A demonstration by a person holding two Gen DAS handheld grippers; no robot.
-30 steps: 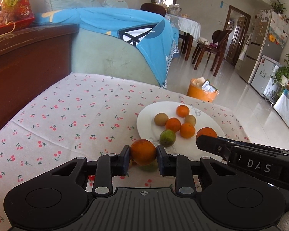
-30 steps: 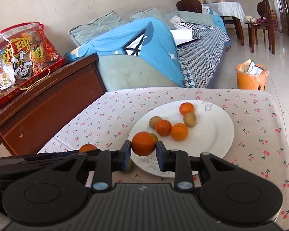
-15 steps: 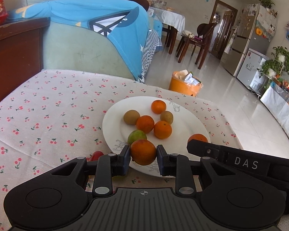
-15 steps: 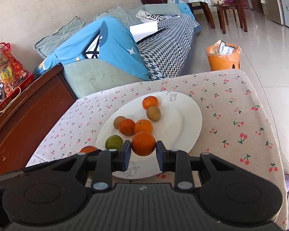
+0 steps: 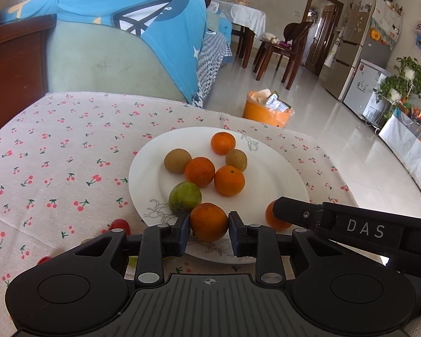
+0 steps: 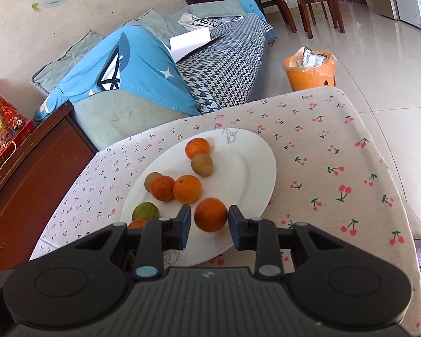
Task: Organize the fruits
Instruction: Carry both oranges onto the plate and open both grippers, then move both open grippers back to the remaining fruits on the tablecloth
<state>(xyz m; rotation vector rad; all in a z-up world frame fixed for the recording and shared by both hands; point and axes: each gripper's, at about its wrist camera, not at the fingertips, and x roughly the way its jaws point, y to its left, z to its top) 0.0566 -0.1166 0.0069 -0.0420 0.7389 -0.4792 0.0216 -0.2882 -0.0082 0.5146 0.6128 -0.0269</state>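
A white plate [image 5: 269, 168] [image 6: 252, 168] on the cherry-print tablecloth holds several oranges, two brown fruits and a green fruit [image 5: 184, 197]. My left gripper [image 5: 209, 226] is shut on an orange [image 5: 208, 221] over the plate's near rim. My right gripper [image 6: 209, 220] has opened slightly around another orange [image 6: 210, 214]; gaps show on both sides and the orange rests on the plate. The right gripper's finger also shows in the left wrist view [image 5: 297, 212], partly hiding that orange [image 5: 275, 219].
Small red fruits [image 5: 120, 224] lie on the cloth left of the plate. A wooden cabinet [image 6: 28, 185] stands to the left, a sofa with blue cloth [image 5: 120, 42] behind the table, an orange bin [image 6: 310, 68] on the floor. The table edge runs on the right.
Both grippers moved forward over the plate with their oranges. The right jaws parted a little and the orange now sits loose between them on the plate.
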